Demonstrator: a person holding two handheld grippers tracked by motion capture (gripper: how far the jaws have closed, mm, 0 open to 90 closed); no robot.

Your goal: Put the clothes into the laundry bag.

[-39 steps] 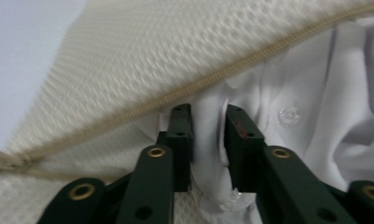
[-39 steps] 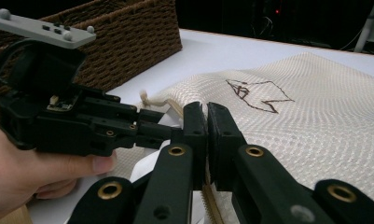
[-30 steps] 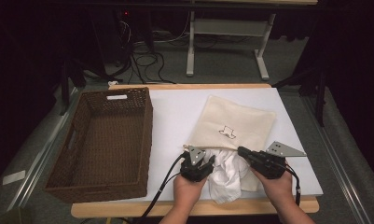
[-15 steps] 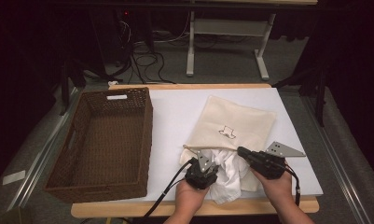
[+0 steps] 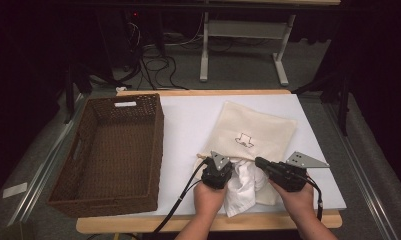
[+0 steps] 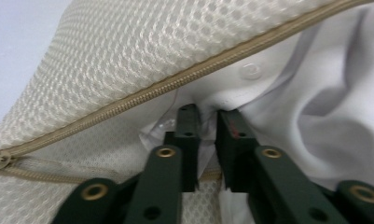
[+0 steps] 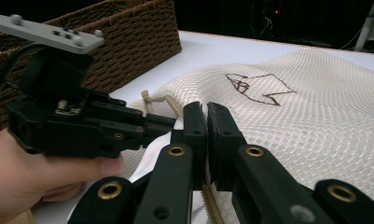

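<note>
A cream mesh laundry bag (image 5: pixel 260 131) with a dark printed mark lies on the white table (image 5: pixel 188 117). A white garment (image 5: pixel 242 187) spills from its zippered mouth toward the front edge. My left gripper (image 5: pixel 232 169) is pushed in at the bag's mouth. In the left gripper view its jaws have just been closing and now pinch a fold of the white garment (image 6: pixel 287 93) under the zipper (image 6: pixel 128 100); the left gripper (image 6: pixel 208 112) is shut on it. My right gripper (image 5: pixel 258 161) is shut on the bag's zipper edge (image 7: pixel 208 200), holding the right gripper (image 7: pixel 206 109) beside the left one.
A brown wicker basket (image 5: pixel 157 145), seen from above with nothing in it, stands at the table's left. Bare white tabletop lies between basket and bag. Cables trail from both grippers over the wooden front edge (image 5: pixel 138 225). Beyond the table are a desk frame and floor cables.
My left gripper has shifted right, up against the white garment at the bag's mouth, and its jaws have narrowed. The right gripper and the bag stay where they were.
</note>
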